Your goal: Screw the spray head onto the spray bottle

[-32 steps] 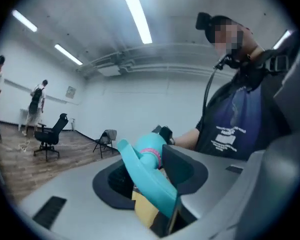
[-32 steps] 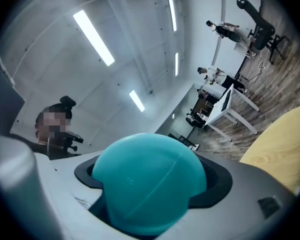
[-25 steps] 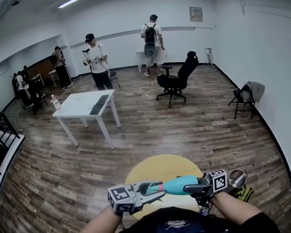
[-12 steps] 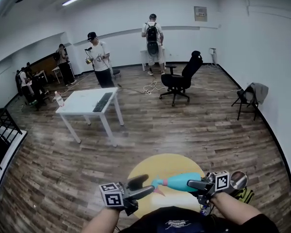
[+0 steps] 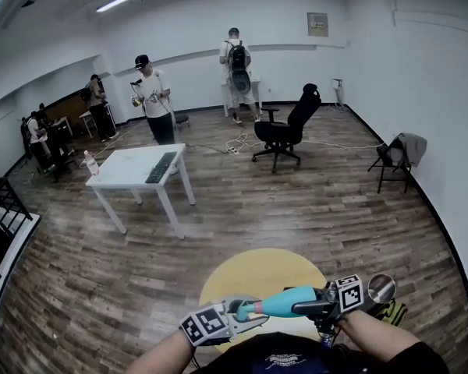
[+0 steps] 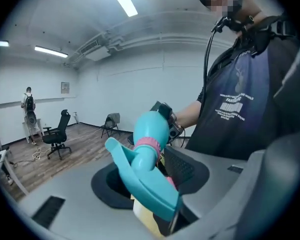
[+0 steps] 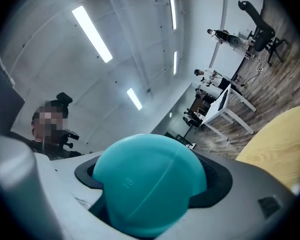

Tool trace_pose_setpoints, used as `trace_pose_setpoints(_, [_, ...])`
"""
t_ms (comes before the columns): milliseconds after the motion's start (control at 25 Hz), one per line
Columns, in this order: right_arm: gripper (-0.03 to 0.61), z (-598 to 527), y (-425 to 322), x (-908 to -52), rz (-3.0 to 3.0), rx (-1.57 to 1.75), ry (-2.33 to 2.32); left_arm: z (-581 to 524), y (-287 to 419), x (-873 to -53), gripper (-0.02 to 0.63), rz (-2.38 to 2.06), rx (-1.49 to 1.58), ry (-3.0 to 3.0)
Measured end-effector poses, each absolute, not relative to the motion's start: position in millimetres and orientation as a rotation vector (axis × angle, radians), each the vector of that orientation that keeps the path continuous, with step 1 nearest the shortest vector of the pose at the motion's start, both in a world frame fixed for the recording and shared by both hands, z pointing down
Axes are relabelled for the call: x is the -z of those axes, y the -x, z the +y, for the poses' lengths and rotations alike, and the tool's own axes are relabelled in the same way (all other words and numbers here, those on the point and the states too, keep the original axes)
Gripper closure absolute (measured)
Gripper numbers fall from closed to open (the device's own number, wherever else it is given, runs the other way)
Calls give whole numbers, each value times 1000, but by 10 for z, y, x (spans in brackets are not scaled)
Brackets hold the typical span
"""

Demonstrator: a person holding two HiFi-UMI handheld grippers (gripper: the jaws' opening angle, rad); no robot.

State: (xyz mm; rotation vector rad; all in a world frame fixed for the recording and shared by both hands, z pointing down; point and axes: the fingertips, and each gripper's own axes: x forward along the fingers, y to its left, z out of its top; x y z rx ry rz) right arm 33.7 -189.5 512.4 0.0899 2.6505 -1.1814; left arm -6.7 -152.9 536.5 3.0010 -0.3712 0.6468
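Note:
A teal spray bottle (image 5: 287, 301) lies level in the air over a round yellow table (image 5: 257, 269), close to my body. My right gripper (image 5: 318, 306) is shut on the bottle's fat end (image 7: 147, 184), which fills the space between its jaws. The teal spray head (image 6: 146, 186) sits on the bottle's neck at a pink collar (image 6: 149, 144). My left gripper (image 5: 235, 315) has its jaws closing on the spray head (image 5: 247, 308), and the pads (image 6: 186, 169) touch it. The bottle (image 6: 151, 126) points away from the left gripper, toward the right gripper (image 6: 165, 111).
A white table (image 5: 125, 174) with a keyboard (image 5: 160, 167) and a bottle (image 5: 91, 163) stands at the left. A black office chair (image 5: 285, 131) and a folding chair (image 5: 395, 160) with clothes stand farther off. Several people stand along the back wall. Cables (image 5: 235, 142) lie on the wood floor.
The left gripper let go of the spray head, drew back to the left with its jaws wide, then came back and took hold of the head again. The right gripper held the bottle still.

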Motion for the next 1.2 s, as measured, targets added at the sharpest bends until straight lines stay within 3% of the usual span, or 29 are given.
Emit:
trace_pose_setpoints(280, [107,-1976,-382,-5000,2596,1166,-47,-1577,52,-5280,410,-386,-325,-2849])
trace_pose_setpoints(480, [104,-1917,-334,-5093,2636,1170,-41,-1473,142,-5407,411,-396,-301,-2798])
trace_pose_setpoints(760, [106,-2210,-707,-5041,2596,1050,131,-1656,604,-5379,413,-598,-60,-2676])
trace_pose_setpoints(880, [235,-2365,-1034,-5033,2550,983,247,-1772,883,-5320,413,-720,181,-2572])
trace_pose_setpoints(1080, [565,-2456,-1300,-5115,2469,945,359,-1857,1231,-5364,413,-846,376,-2449])
trace_pose_setpoints(1200, [565,-2404,-1264,-5099,2468,921,329,-1879,1283,-5392,413,-869,383,-2445])
